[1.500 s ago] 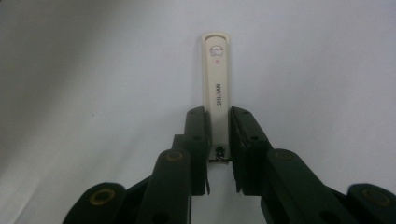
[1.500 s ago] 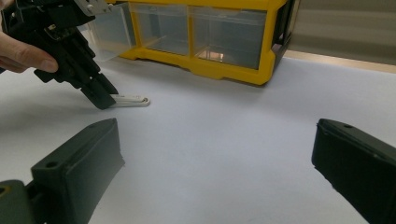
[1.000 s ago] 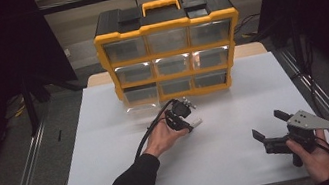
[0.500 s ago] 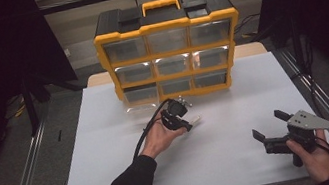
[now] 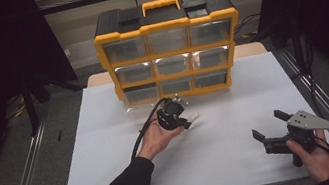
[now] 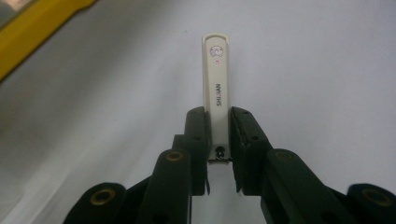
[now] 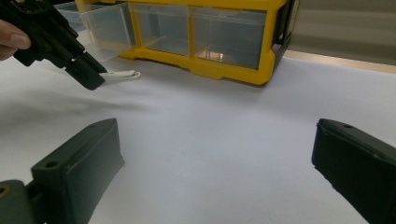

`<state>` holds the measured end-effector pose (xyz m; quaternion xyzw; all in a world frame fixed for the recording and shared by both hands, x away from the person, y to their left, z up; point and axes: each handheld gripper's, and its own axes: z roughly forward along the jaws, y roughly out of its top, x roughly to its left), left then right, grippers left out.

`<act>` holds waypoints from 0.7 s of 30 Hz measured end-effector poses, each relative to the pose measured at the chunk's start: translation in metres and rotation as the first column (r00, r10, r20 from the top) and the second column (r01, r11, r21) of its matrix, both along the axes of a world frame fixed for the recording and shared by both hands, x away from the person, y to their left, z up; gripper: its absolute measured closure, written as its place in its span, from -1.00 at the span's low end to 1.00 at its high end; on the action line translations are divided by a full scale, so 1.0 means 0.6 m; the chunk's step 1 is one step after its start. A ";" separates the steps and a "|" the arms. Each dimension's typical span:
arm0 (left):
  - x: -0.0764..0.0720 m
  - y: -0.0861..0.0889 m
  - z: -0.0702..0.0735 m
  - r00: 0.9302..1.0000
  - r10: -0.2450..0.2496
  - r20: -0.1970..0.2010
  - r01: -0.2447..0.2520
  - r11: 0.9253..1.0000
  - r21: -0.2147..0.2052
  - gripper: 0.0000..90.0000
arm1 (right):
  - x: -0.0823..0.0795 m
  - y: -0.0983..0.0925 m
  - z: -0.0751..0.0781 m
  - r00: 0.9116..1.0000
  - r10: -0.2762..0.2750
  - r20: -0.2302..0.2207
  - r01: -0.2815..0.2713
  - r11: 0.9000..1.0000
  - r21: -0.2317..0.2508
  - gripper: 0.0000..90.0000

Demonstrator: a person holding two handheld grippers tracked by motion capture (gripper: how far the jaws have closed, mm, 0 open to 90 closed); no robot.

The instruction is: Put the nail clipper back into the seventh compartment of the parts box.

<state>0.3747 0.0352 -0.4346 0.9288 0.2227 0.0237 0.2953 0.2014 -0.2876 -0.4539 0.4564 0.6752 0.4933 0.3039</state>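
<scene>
A white nail clipper (image 6: 216, 79) with a small print on its lever sticks out forward from between the jaws of my left gripper (image 6: 218, 126), which is shut on its rear end. From above, the left gripper (image 5: 186, 121) hangs over the white table just in front of the yellow organizer (image 5: 166, 23), with the clipper (image 5: 193, 117) pointing right. The organizer's bottom left clear drawer (image 5: 141, 101) is pulled out. My right gripper (image 5: 269, 124) rests open near the table's front right, nothing between its jaws (image 7: 215, 154); from there I see the clipper (image 7: 121, 74) and drawer (image 7: 105, 30).
The organizer has a black top, a yellow handle and three rows of clear drawers; the other drawers are pushed in. White sheet (image 5: 221, 139) covers the table between the two grippers. Metal rails (image 5: 328, 111) run along both table sides.
My left gripper has shifted slightly left in front of the organizer, still holding the nail clipper. The right gripper has stayed put.
</scene>
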 end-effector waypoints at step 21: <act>-0.013 0.031 0.021 0.999 -0.024 0.026 0.026 0.997 -0.076 0.73 | 0.000 0.001 0.000 1.000 -0.003 -0.002 0.003 1.000 0.002 -0.97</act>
